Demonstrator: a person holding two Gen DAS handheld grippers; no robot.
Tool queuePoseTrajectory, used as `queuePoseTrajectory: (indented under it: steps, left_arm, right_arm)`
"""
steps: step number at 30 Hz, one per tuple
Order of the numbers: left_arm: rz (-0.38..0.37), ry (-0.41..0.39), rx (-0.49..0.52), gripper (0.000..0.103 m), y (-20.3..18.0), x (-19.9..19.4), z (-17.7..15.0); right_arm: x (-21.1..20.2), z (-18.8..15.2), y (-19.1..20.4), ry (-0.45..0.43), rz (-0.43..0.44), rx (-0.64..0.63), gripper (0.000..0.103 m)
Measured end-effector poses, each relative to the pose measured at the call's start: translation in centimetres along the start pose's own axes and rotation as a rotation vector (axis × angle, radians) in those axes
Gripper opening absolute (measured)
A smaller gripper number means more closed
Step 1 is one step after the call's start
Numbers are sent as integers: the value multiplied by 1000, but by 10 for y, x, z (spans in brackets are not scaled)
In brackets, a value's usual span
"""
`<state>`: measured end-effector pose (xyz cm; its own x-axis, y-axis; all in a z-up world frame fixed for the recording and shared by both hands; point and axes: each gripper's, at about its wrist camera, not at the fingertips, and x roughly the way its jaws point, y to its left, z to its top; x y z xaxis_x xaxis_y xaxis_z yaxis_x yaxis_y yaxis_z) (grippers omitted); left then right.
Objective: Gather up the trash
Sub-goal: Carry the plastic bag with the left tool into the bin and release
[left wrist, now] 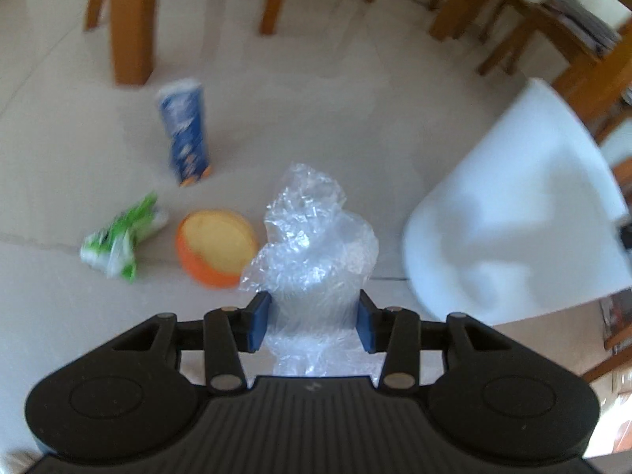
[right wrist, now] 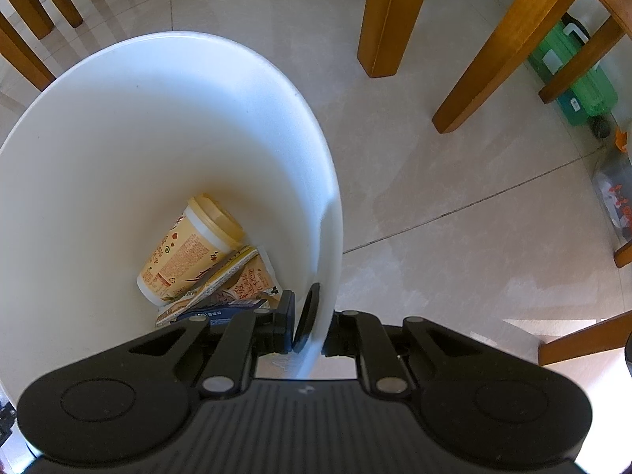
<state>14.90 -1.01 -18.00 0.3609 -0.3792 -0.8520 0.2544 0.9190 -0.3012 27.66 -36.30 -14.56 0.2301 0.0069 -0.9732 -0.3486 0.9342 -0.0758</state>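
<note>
pale tiles [left wrist: 355, 98] hold a green wrapper [left wrist: 118, 241], blue carton [left wrist: 185, 134] and orange lid [left wrist: 215, 247]; left gripper [left wrist: 314, 322] pinches clear plastic [left wrist: 316, 237] (crumpled), right gripper [right wrist: 308, 322] clamps the white bin [right wrist: 158, 118] rim.

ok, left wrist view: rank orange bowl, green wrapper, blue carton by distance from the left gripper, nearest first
From the left gripper, which grips crumpled clear plastic:
1. Orange bowl, on the floor just ahead, left of the plastic.
2. Green wrapper, further left, beside the bowl.
3. Blue carton, standing upright farthest ahead, near a wooden leg.
</note>
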Motion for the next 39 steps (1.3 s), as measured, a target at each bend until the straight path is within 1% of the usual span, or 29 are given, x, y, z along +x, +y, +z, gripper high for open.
queuePoseTrajectory:
  steps: [3,7,9,13,15,16,17,18,19,21,24,29,33,36,37,39]
  left_arm:
    - [-24,-48,118,43,-32,-24,18]
    - [-98,-113,253,44,-84,-61,49]
    - [-150,-166,323,44,-113,-79,65]
    - [-231,-239,405,47,-165,-96,88]
    - [-247,-262,427,47,-187,-98,92]
    - [-254,-263,431,53,-197,-96,95]
    - [-263,-263,433,70,-204,-93,97]
    - [-267,-258,432,83,-210,-89,98]
    - [-256,-259,424,99,-216,-88,97]
    - [-234,-289,411,100,-219,-85,93]
    - [-207,-274,415,100,-217,-81,90]
    - [-117,-260,416,100,-198,-76,88]
    - [-33,-257,403,100,-175,-74,83]
    - [49,-243,377,100,-150,-68,74]
    - [84,-232,354,100,-139,-64,70]
    - [127,-206,306,100,-119,-56,62]
  right_arm:
    - [0,0,0,1,2,3,14]
    - [0,0,0,2,2,2,14]
    - [0,-1,0,2,3,4,14]
    - [0,0,0,3,3,4,14]
    - [0,-1,0,3,4,5,14]
    - [0,0,0,3,4,2,14]
    - [0,-1,0,3,5,1,14]
    - [0,-1,1,3,6,1,14]
    - [0,0,0,5,9,2,14]
    - [0,-1,0,5,12,2,14]
    - [-1,-1,-1,5,16,-1,14]
    - [-1,-2,0,4,12,-7,14]
    - [-2,-3,1,1,8,-9,14]
    - [-3,-3,1,3,8,-5,14]
    - [-2,-2,1,4,8,-5,14]
    - [-2,-2,1,5,9,-5,14]
